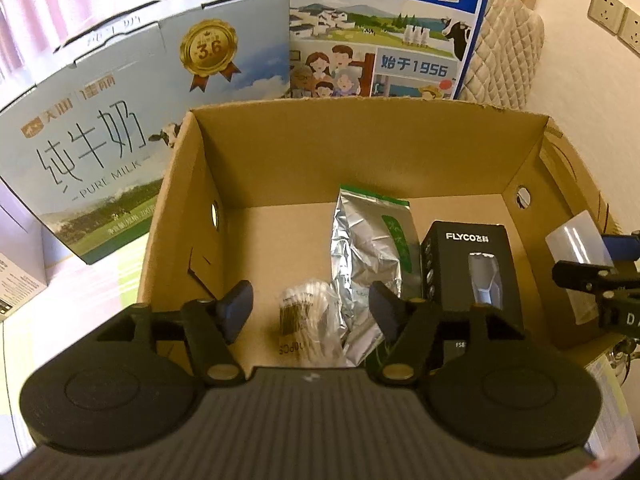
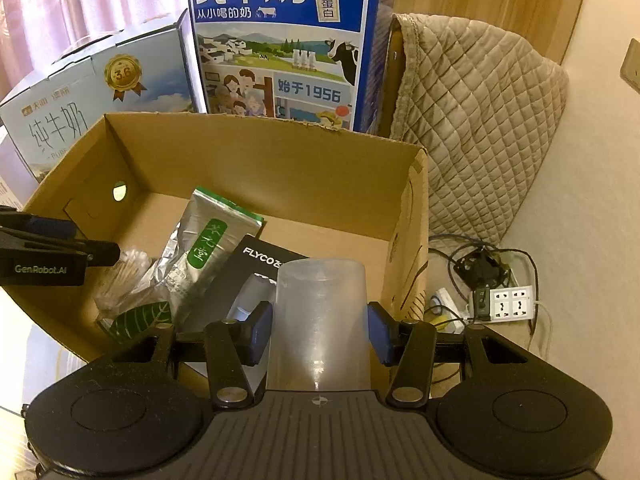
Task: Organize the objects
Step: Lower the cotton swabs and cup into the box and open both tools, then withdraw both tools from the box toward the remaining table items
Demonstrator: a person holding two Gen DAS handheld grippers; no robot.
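Cardboard box [image 1: 280, 152] interior: left claw [image 1: 310, 312] wide above swab pack [image 1: 304, 320]; only right view shows right claw [image 2: 320, 332] gripping cup [image 2: 320, 320].

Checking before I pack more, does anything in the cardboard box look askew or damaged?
The crumpled silver foil pouch lies slanted, leaning against the black Flyco box. The cardboard box has a ragged back rim. Nothing spilled.

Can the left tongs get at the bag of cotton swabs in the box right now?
Probably yes. The left tongs stand open and empty right above the bag of cotton swabs, which lies uncovered on the floor of the box; the foil pouch beside it crowds only one side.
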